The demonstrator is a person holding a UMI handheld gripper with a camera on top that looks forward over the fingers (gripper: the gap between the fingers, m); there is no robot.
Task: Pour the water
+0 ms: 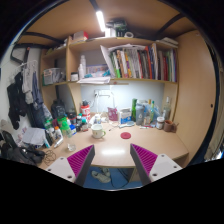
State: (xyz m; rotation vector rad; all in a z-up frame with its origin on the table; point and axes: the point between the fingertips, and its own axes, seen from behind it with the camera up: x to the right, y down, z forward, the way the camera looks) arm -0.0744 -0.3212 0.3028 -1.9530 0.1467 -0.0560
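My gripper (112,162) is open and empty, held above the near edge of a light wooden desk (112,143). Its two magenta pads (80,160) stand wide apart. A white cup (97,130) stands on the desk well beyond the fingers, left of centre. A red round coaster (126,135) lies to its right. Several bottles and containers (145,113) stand along the back of the desk, and a green bottle (64,125) stands at the left. No water vessel is between the fingers.
A shelf with books (140,63) hangs above the desk. Clutter and cables (30,135) crowd the desk's left end. Below the desk edge, between the fingers, I see a blue floor with cables (100,176). A ceiling lamp (101,19) is lit.
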